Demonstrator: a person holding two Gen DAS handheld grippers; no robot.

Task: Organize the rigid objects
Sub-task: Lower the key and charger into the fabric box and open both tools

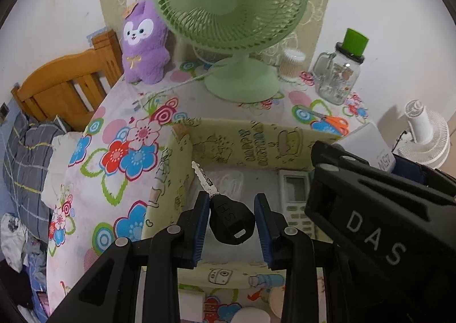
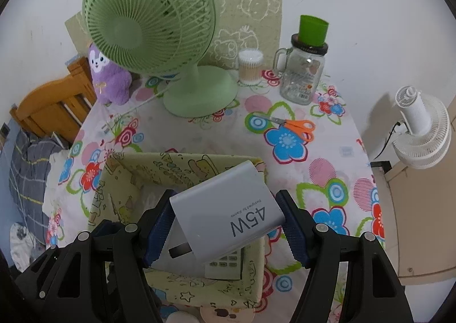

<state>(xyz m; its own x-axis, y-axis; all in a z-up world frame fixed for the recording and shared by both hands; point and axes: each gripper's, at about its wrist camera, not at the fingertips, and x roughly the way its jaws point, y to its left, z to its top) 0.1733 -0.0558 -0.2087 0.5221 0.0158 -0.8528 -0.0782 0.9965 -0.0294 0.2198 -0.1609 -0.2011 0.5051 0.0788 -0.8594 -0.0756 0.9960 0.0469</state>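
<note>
Tablecloth (image 2: 327, 169) lies bare right of bin (image 2: 182, 164).

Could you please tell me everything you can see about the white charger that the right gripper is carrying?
The charger is a smooth, pale grey-white plastic block with rounded edges, printed "45W" and small grey lettering on its upper face. A metal prong shows at its near end. The right gripper is shut on its two sides with blue pads. It is tilted, held in the air above the open fabric box, over a remote control lying inside. Nothing else touches it.
</note>
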